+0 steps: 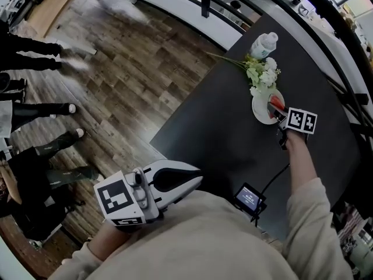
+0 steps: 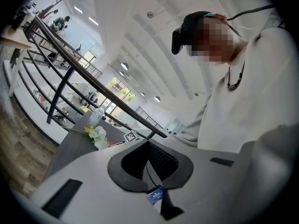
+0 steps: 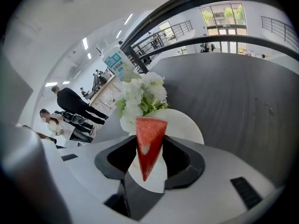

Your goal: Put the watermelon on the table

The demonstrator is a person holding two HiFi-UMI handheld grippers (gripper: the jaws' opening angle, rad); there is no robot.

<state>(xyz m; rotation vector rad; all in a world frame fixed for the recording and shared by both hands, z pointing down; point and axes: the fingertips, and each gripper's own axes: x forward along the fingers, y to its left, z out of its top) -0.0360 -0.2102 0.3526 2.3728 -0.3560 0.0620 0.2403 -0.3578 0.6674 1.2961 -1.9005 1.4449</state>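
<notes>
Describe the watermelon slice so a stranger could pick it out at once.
Find the dark table and, at its far end, the white plate beside the white flowers. The watermelon slice sits over that plate, between the jaws of the right hand-held gripper. It is the only red thing there, a pointed wedge.

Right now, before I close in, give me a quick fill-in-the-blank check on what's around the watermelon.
1. The watermelon slice sits on a white ___.
2. The right gripper hangs over it with its jaws ___.
3. White flowers lie between the plate and a plastic ___.
Missing words: plate; open; bottle.
</notes>
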